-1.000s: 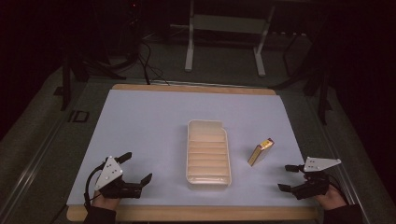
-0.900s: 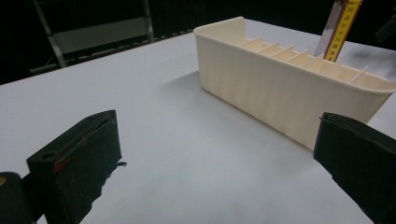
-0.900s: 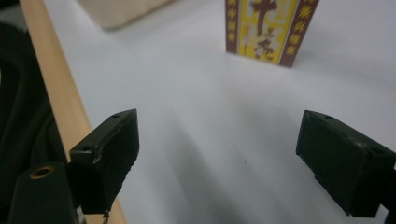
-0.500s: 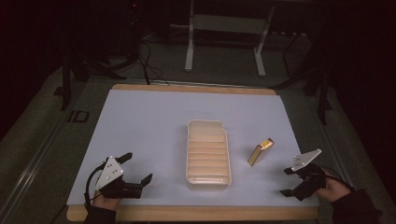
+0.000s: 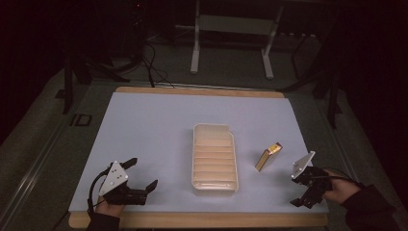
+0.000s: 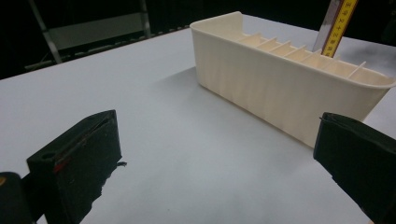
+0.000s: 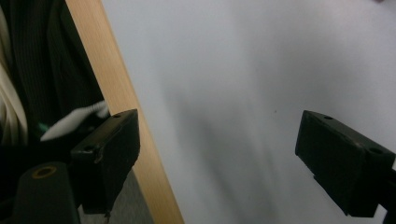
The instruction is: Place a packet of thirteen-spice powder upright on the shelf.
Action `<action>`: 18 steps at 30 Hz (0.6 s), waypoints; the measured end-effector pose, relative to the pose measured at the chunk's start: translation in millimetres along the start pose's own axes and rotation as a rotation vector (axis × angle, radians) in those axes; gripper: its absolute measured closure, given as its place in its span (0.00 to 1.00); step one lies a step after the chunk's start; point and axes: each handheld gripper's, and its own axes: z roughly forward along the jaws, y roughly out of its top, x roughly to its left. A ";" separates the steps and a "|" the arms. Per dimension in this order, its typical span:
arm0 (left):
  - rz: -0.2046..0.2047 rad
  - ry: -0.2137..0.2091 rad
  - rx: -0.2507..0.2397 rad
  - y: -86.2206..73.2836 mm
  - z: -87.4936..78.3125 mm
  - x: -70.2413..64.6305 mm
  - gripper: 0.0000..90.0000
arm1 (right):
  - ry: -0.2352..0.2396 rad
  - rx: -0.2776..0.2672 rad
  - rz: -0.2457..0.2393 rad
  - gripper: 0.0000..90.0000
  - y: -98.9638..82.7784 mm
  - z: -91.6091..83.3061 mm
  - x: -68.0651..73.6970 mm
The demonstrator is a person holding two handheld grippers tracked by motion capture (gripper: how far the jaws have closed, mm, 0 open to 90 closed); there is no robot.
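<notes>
The cream tray [image 5: 214, 159], ribbed into narrow slots that are being left bare, is being seen ahead of the left gripper [image 5: 143, 174], whose jaws are being held wide apart. A yellow-edged box [image 5: 267, 156] is being propped beside it. The wooden edge [image 7: 126, 116] of the white surface [image 5: 154, 130] is being shown between the right gripper's [image 5: 294, 191] parted jaws.

Small digits run down the yellow box [image 6: 340, 18], too blurred to read.
</notes>
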 end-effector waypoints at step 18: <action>-0.001 -0.009 0.008 -0.3 1.2 -0.6 0.01 | 0.043 0.251 -0.104 0.17 34.4 -6.1 7.4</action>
